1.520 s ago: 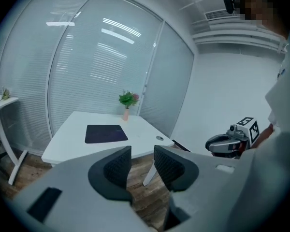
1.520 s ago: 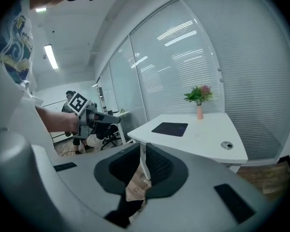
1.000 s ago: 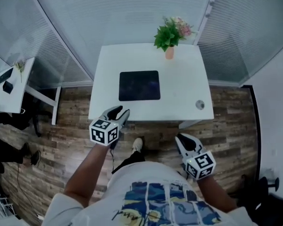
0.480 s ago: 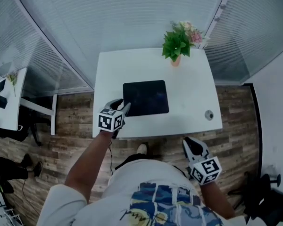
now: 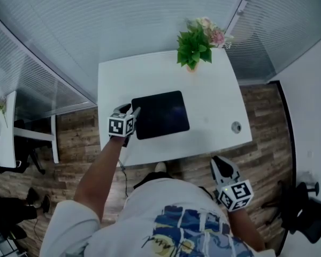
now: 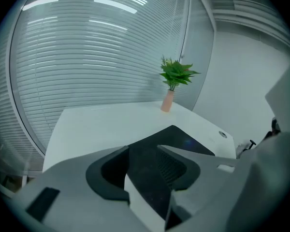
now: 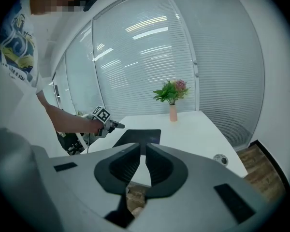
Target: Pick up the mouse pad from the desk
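The black mouse pad (image 5: 160,114) lies flat in the middle of the white desk (image 5: 117,79). My left gripper (image 5: 132,110) hovers over the pad's left edge, pointing forward and down. In the left gripper view its jaws (image 6: 144,148) are opening, and the pad (image 6: 188,141) shows past and between them with neither pad pressing on it. From the right gripper view, the left gripper (image 7: 117,125) is seen at the pad's (image 7: 137,136) near corner. My right gripper (image 5: 216,159) hangs off the desk's front edge, shut (image 7: 143,146) on nothing.
A potted plant (image 5: 195,47) in a pink vase stands at the desk's far edge. A round cable hole (image 5: 236,126) sits near the desk's front right. Glass walls with blinds close in behind. Another desk (image 5: 2,138) stands at the left, a chair base (image 5: 305,213) at the right.
My left gripper has travelled from in front of the desk forward over it to the mouse pad's left edge. The right gripper has shifted only a little.
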